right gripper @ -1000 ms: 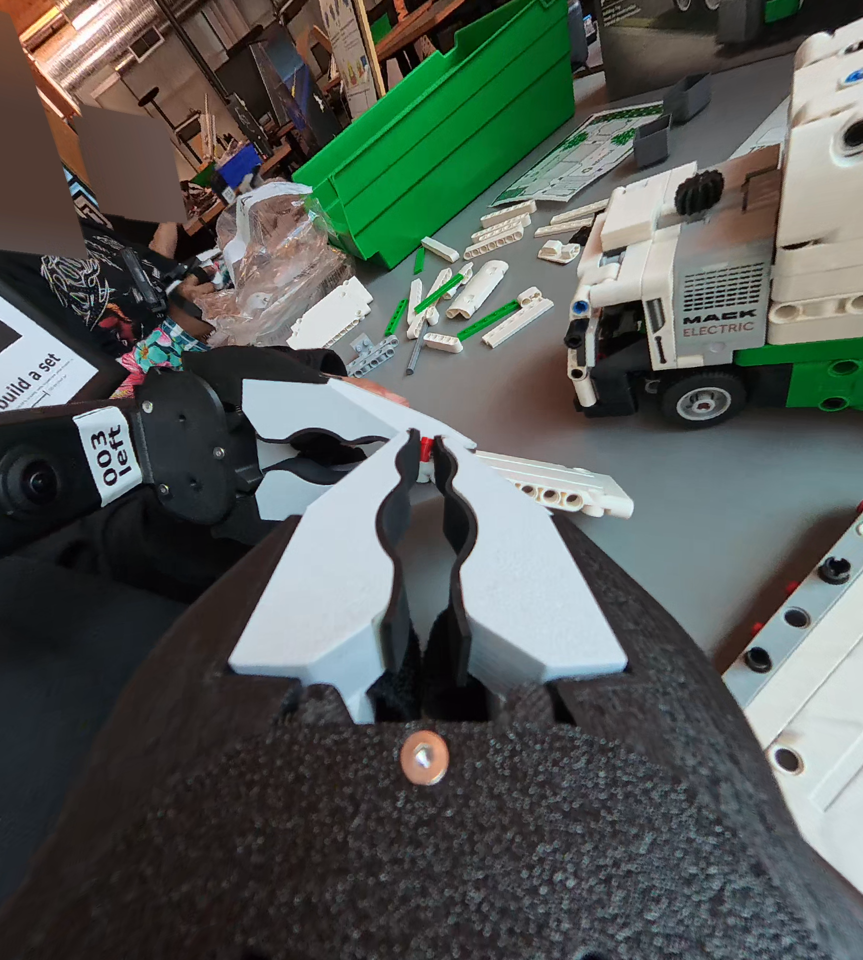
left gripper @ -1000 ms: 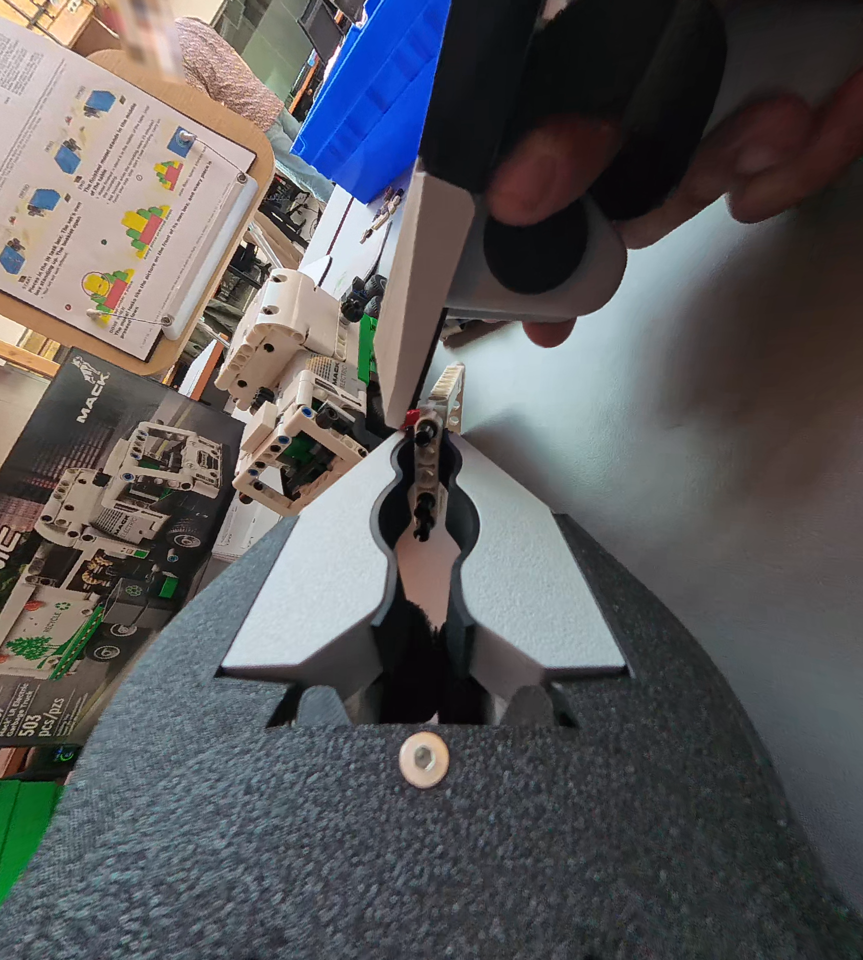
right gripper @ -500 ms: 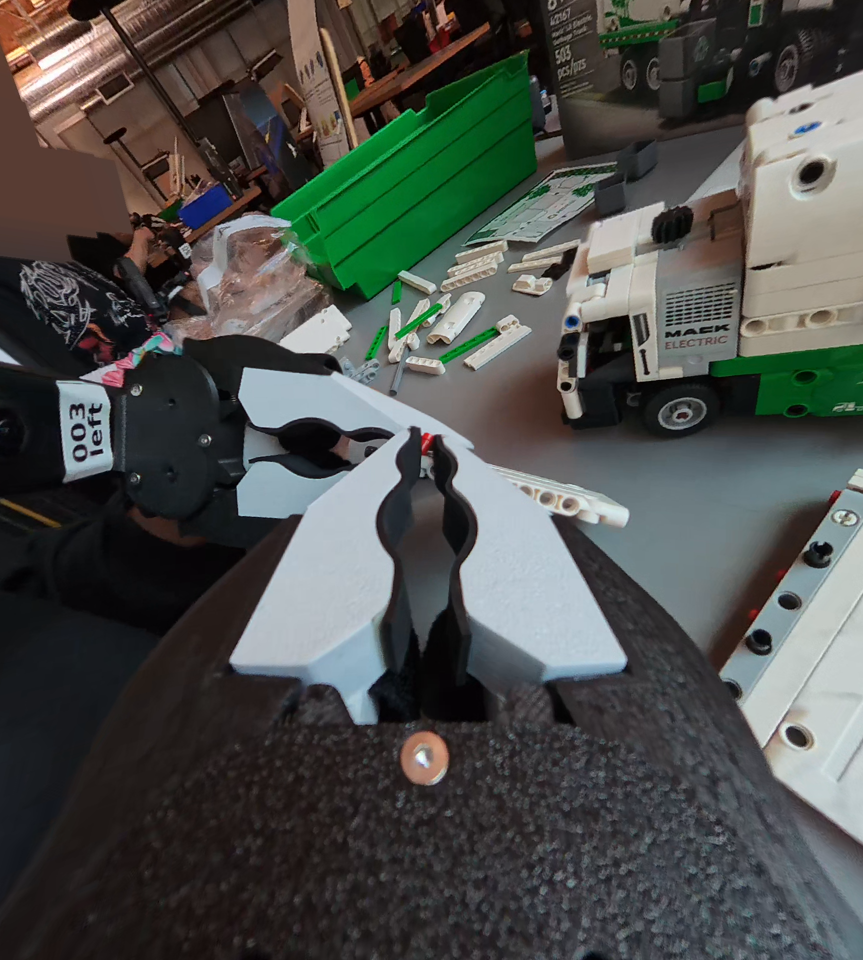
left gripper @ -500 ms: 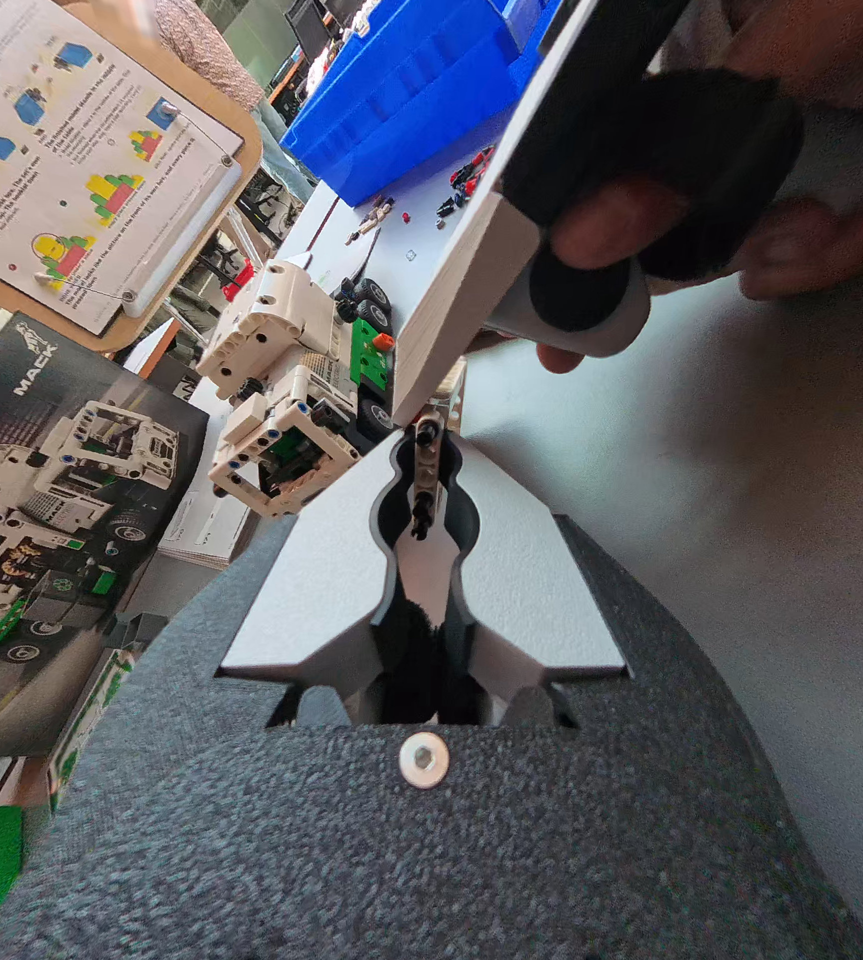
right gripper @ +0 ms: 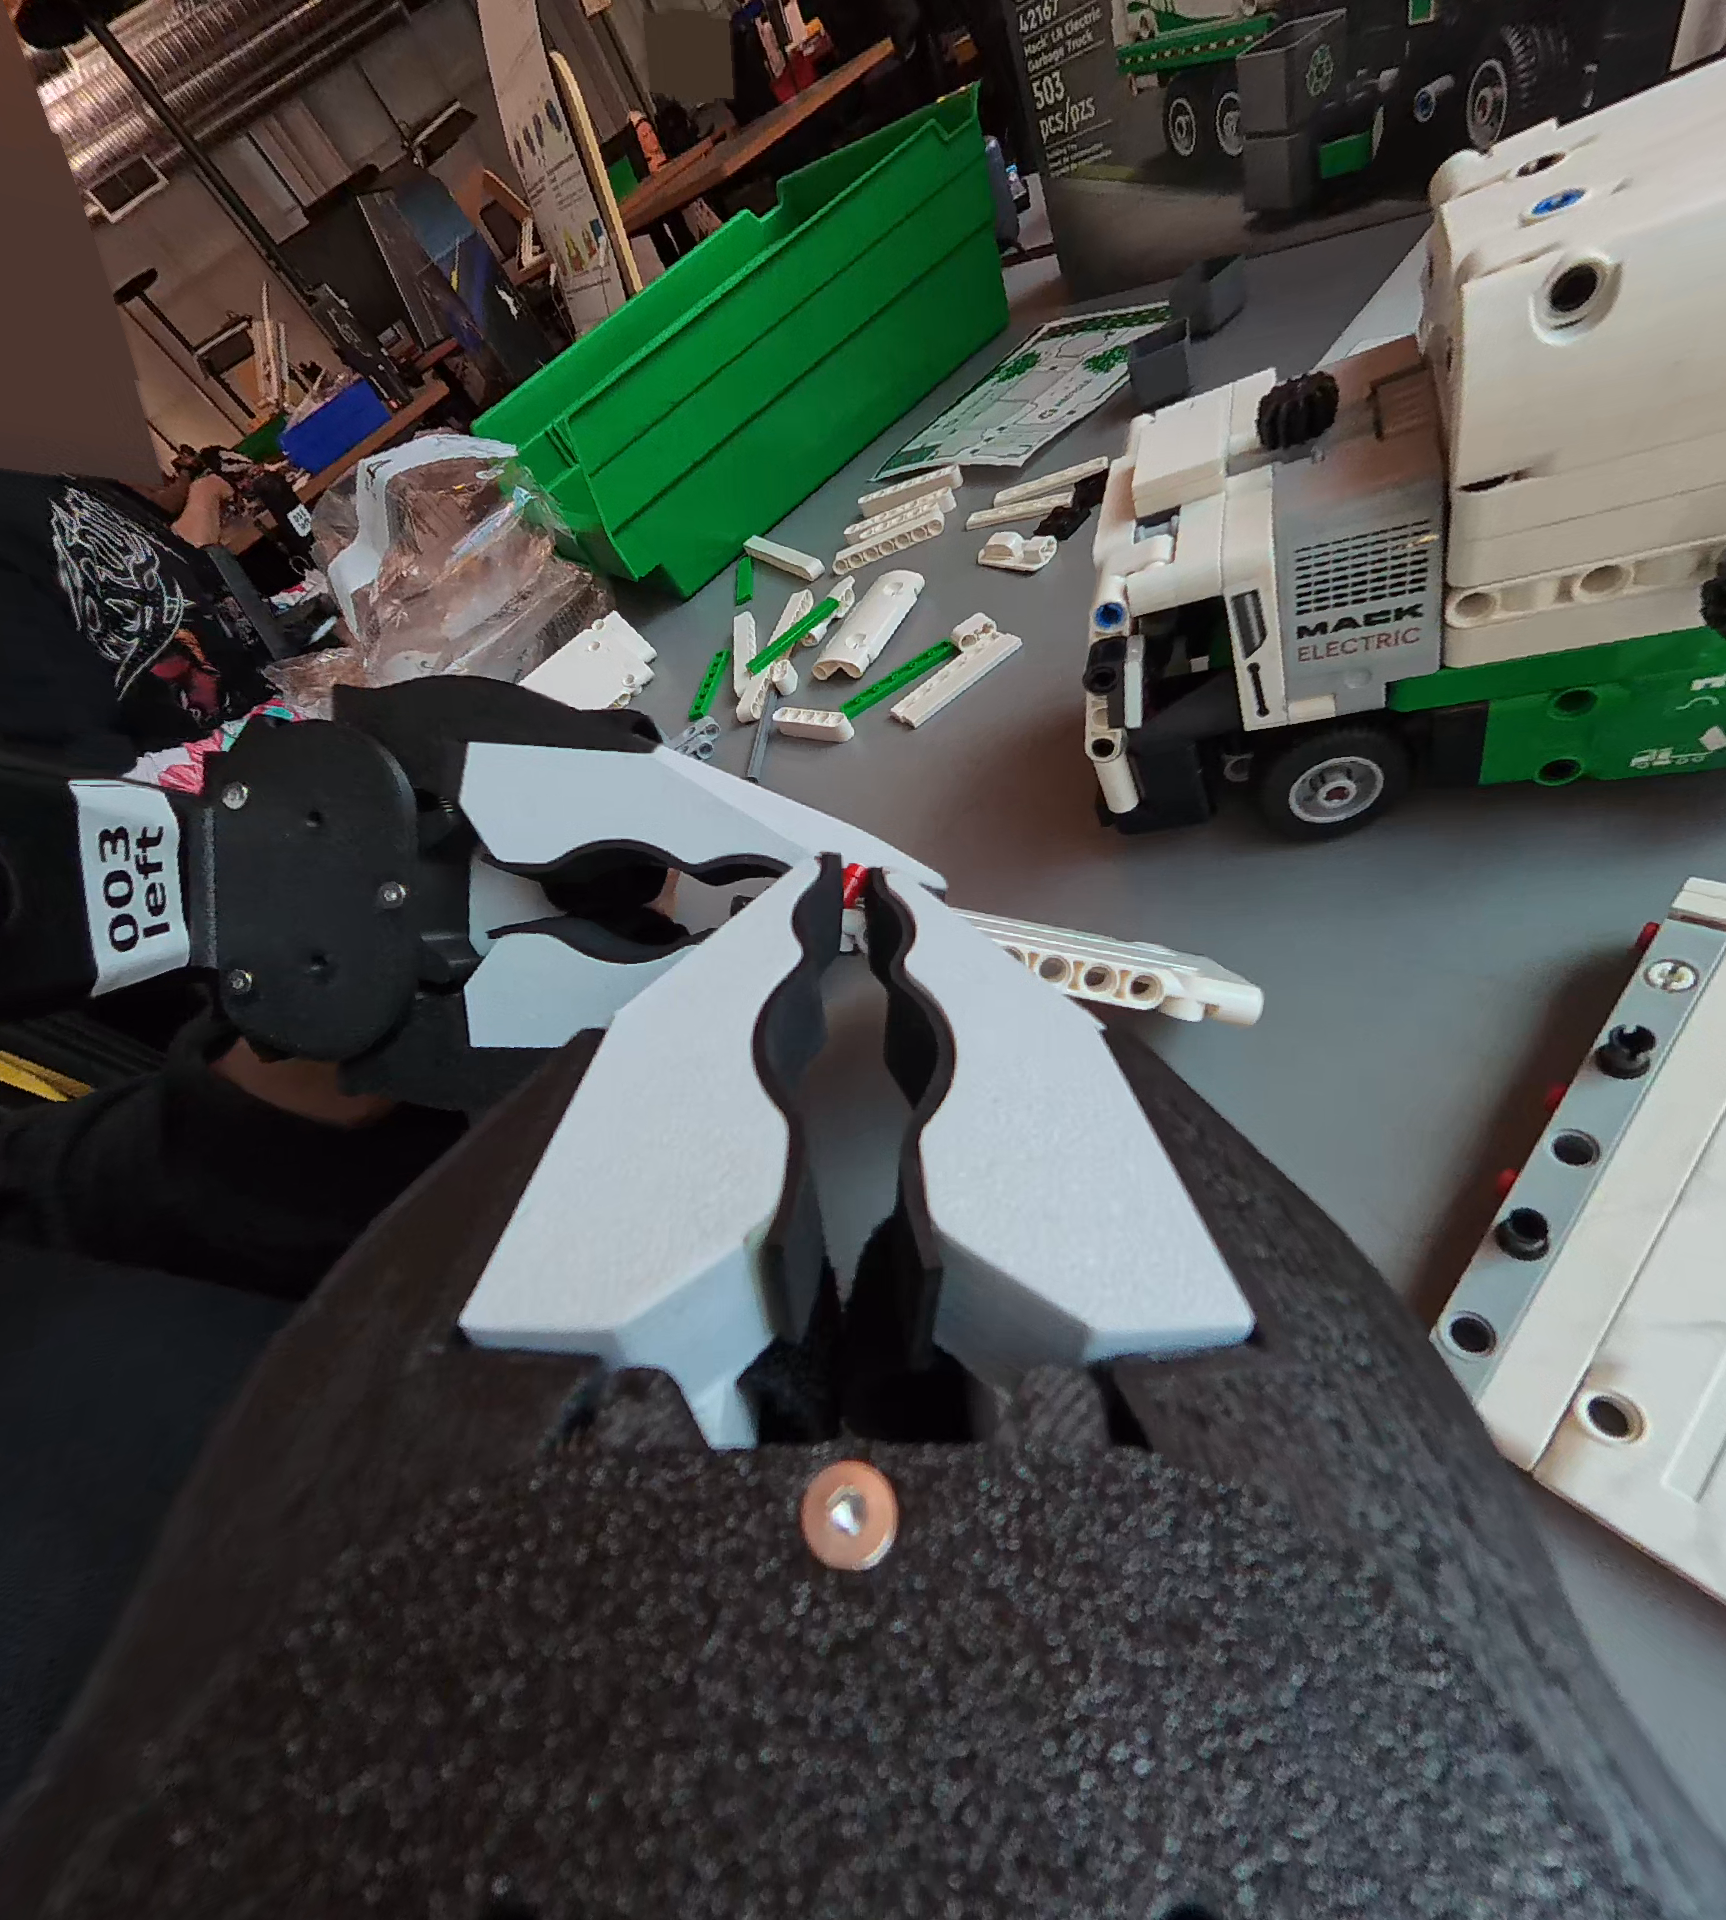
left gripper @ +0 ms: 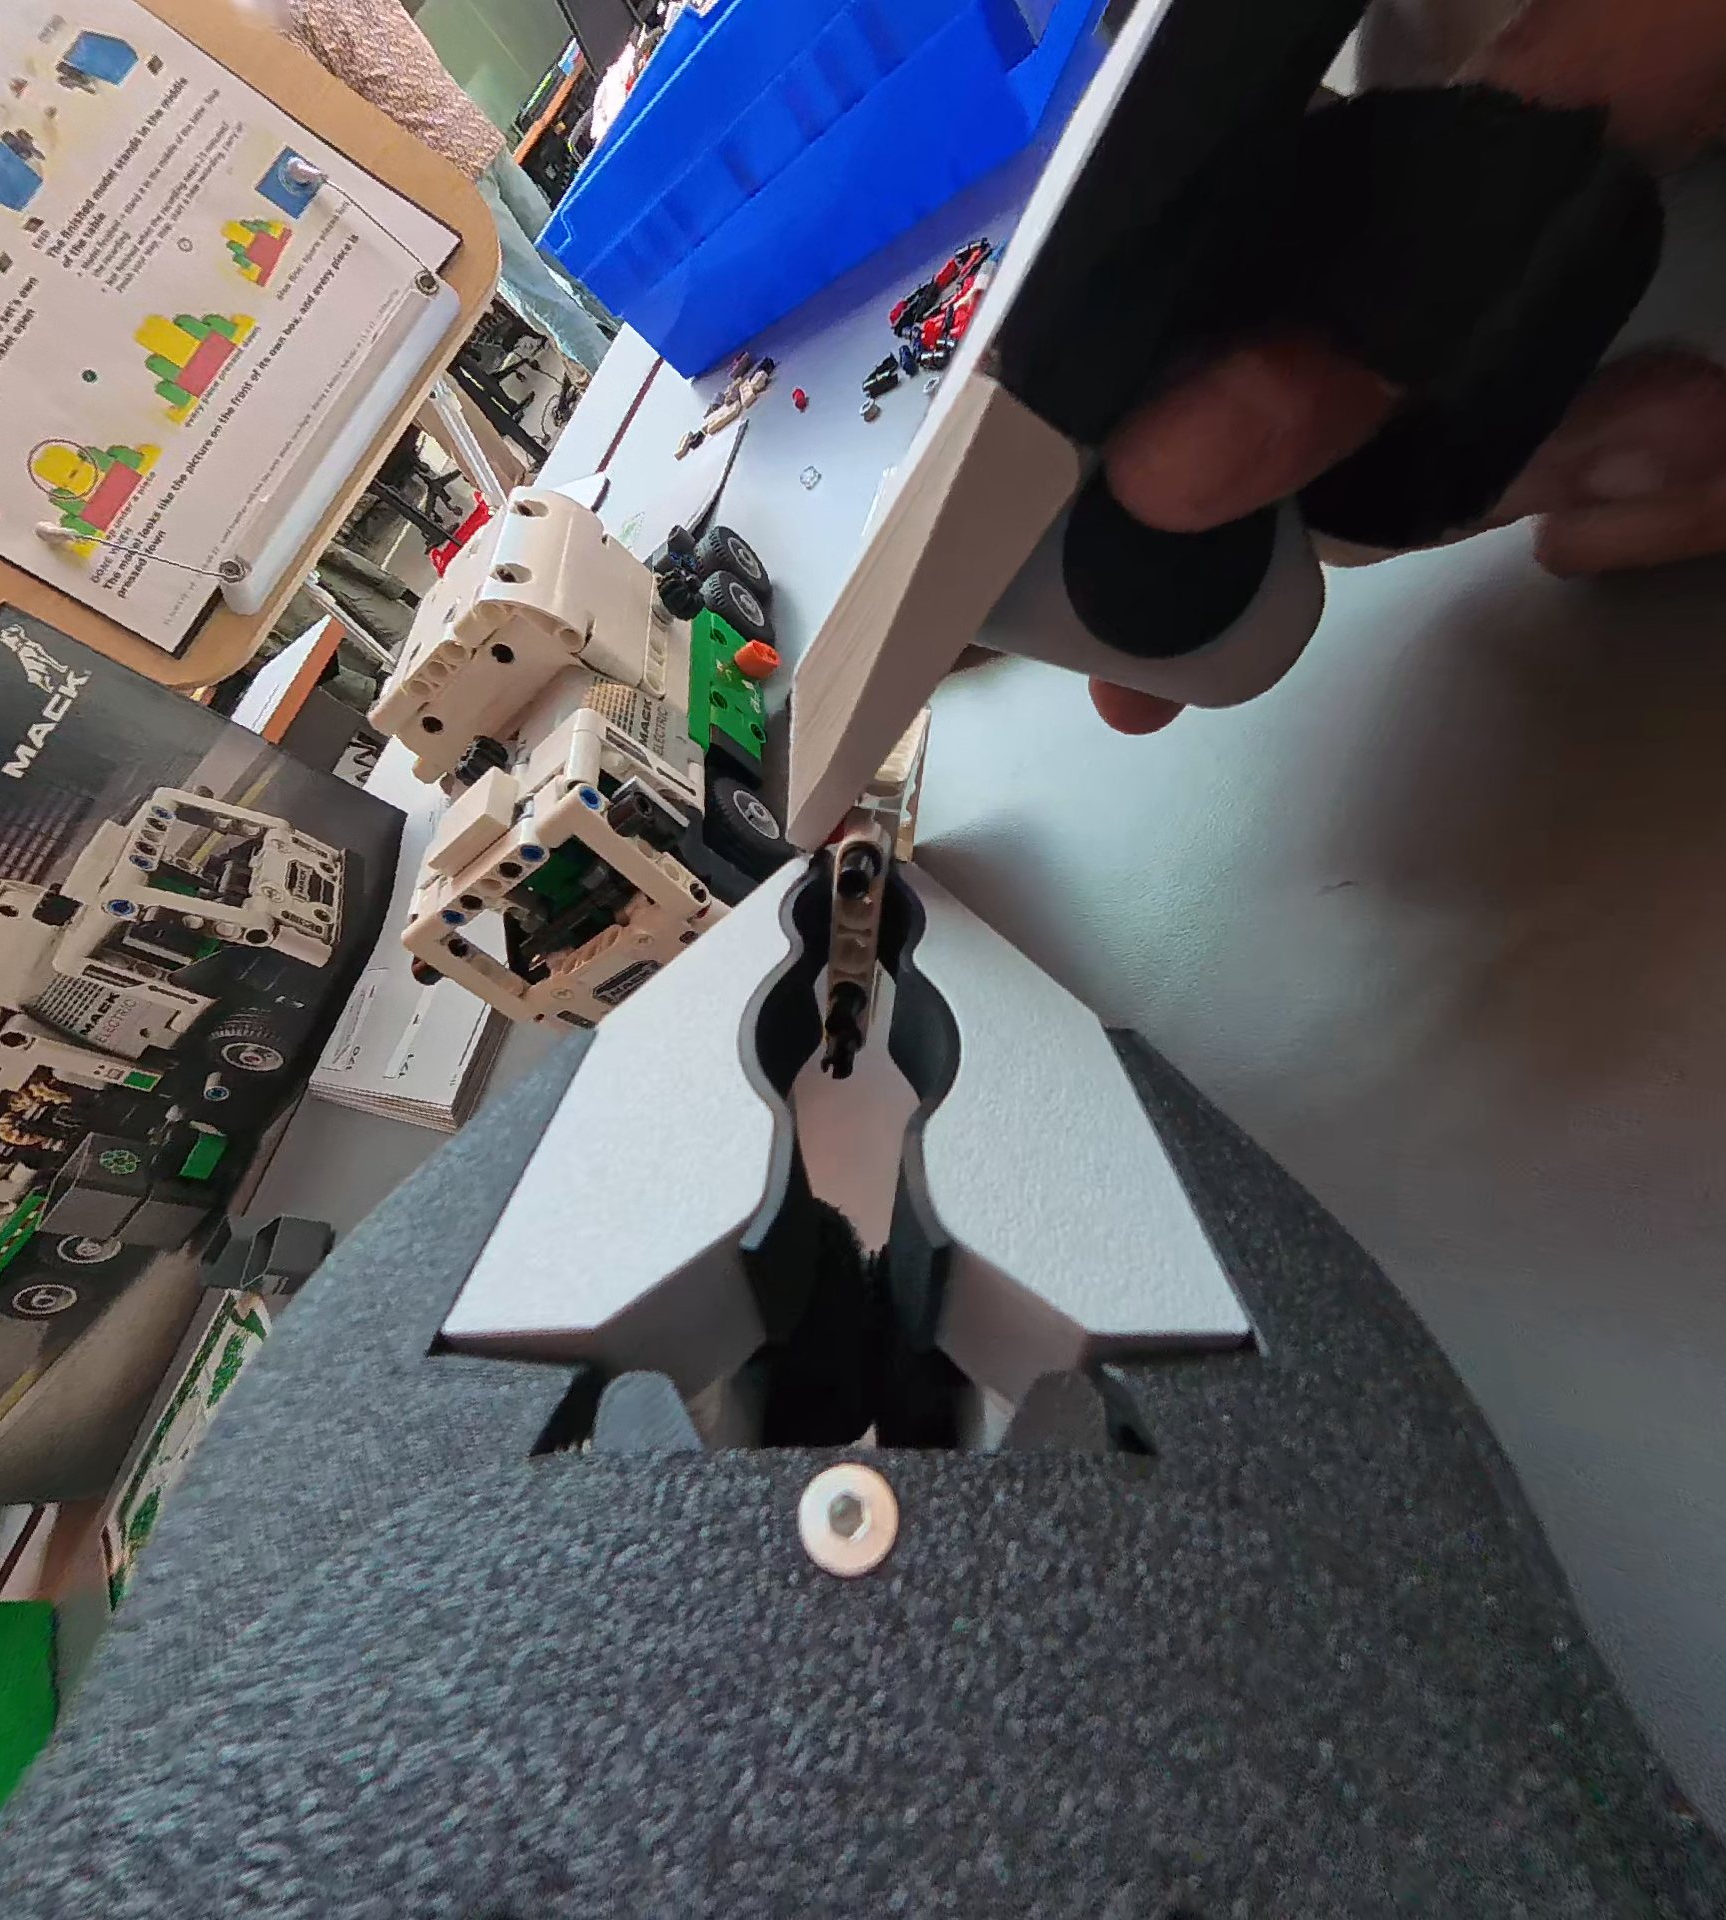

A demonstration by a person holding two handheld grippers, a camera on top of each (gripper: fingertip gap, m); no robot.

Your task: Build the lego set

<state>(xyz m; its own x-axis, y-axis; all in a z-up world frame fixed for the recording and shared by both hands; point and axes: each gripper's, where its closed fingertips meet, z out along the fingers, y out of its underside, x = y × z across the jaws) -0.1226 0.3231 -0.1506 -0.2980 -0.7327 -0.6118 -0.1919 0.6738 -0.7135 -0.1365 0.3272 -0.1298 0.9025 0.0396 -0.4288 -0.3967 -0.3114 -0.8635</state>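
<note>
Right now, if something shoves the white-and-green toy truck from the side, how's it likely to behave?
The truck stands on rubber-looking wheels, so a sideways shove would probably make it scrub or tip, not roll. Its tall white body over a narrower green base suggests it is top-heavy. It is built from clipped bricks, so parts may pop off.

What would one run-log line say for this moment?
left gripper: shut on white holed beam | right gripper: shut on red pin | nearby: white-green toy truck
</note>
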